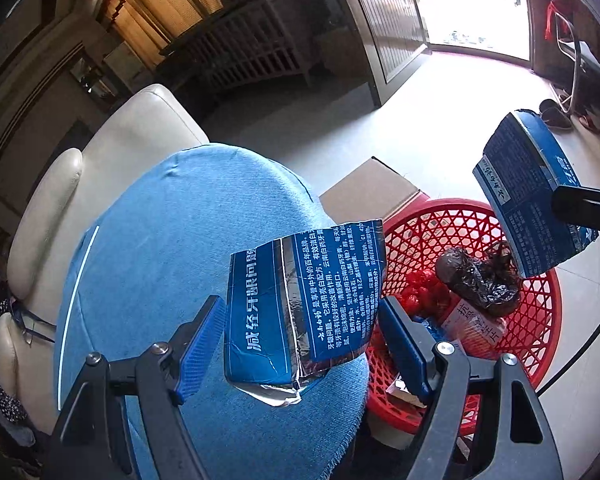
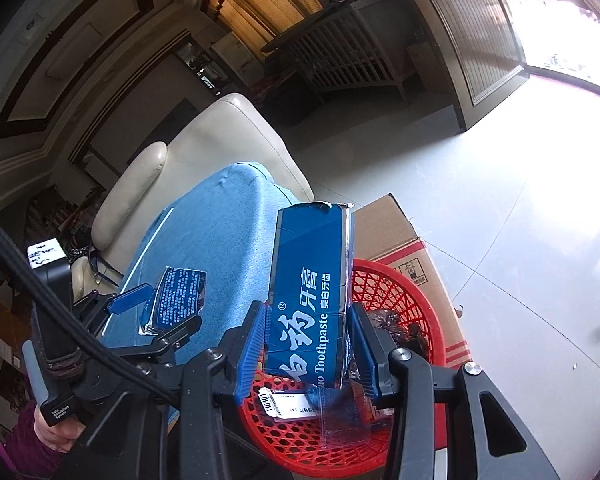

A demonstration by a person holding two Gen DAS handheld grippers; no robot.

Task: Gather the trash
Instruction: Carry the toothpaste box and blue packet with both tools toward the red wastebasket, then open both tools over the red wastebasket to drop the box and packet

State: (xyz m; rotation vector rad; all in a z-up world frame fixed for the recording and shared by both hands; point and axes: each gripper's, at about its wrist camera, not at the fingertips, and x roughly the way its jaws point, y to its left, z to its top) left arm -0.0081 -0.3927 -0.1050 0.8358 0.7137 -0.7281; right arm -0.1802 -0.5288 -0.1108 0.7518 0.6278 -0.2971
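Your right gripper (image 2: 307,354) is pinching a torn blue cardboard toothpaste box piece w/ white "Toothpaste" lettering (image 2: 310,300), pads pressed on both its sides. It hangs right over the red plastic lattice basket (image 2: 410,300), so that piece looks ready to drop. From the left wrist cam you can see the same piece (image 1: 534,192) up above the basket's far-right rim.

Your left gripper (image 1: 302,344) is spread wide around the 2nd piece, a torn blue box scrap w/ silver foil lining and small white print (image 1: 304,300). The pads aren't touching it: there's a gap on each side. The scrap lies on the blue cloth-covered tabletop (image 1: 160,260), at the edge nearest the basket, one corner poking past the edge.

Progress, as a judgement: the basket (image 1: 540,320) already holds stuff, incl. a crumpled black plastic bag (image 1: 480,280), red wrappers, a small carton w/ print and a barcode label (image 2: 274,402). So a good part looks collected. Left to do: release the right piece into the basket, then close the left on the scrap and carry it over. No other trash shows on the cloth.

A brown cardboard box (image 2: 404,236) sits just behind the basket, and a cream leather armchair (image 1: 112,168) behind the table.
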